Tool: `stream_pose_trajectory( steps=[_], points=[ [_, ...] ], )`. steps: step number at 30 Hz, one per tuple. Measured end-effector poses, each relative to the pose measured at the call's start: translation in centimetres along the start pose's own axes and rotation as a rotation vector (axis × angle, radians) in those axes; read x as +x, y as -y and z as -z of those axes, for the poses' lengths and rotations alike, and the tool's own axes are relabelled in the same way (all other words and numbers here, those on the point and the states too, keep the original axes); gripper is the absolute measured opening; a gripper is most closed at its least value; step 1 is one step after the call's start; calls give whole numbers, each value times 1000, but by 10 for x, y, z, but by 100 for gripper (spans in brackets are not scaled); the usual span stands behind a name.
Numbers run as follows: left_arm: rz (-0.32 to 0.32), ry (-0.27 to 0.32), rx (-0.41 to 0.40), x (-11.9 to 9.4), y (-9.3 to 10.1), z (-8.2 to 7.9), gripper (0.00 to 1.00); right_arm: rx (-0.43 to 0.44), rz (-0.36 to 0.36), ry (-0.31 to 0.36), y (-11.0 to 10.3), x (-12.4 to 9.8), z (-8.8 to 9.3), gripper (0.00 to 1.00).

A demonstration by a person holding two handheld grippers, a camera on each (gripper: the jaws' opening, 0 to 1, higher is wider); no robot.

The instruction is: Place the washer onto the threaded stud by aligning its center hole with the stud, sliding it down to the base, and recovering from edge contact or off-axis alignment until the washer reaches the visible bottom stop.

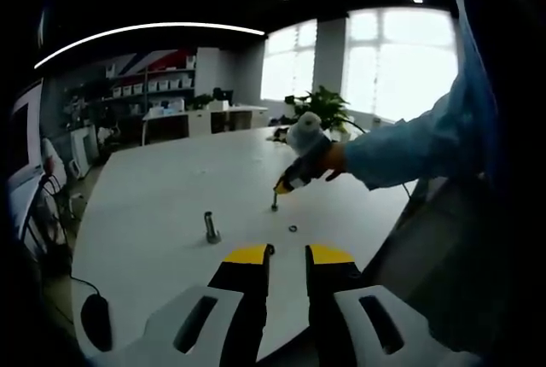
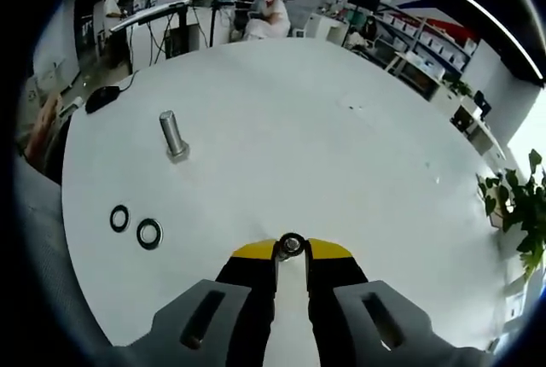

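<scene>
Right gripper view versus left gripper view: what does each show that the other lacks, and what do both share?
Right gripper view alone: a washer pinched at the right gripper tips, and two spare washers lying flat side by side near the table's edge. Left gripper view alone: the left gripper open and a potted plant by the windows. Both: the white table and the upright threaded stud, still bare.

Metal washer point(image 2: 292, 244) pinched between right jaws, threaded stud point(image 2: 173, 136) upright on table, well apart
</scene>
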State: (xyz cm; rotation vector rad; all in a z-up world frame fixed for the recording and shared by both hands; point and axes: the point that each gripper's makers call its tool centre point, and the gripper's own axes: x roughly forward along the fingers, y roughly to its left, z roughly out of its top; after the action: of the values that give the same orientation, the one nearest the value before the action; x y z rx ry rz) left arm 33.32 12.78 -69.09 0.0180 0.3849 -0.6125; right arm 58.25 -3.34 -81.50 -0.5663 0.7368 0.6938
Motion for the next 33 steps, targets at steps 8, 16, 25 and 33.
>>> stream_pose_trajectory(
  steps=[8,16,25,33],
  points=[
    [-5,-1,-2,0,-1,0,14,-4,-6,-15,0,1,4,20],
    [-10,-3,-3,0,-1,0,14,-3,13,49,2,-3,-6,19],
    [-16,-6,-5,0,-2,1,14,-29,-4,52,-8,1,-7,15],
    [-22,-6,-8,-1,-3,1,14,-17,-6,42,-9,1,0,15]
  ],
)
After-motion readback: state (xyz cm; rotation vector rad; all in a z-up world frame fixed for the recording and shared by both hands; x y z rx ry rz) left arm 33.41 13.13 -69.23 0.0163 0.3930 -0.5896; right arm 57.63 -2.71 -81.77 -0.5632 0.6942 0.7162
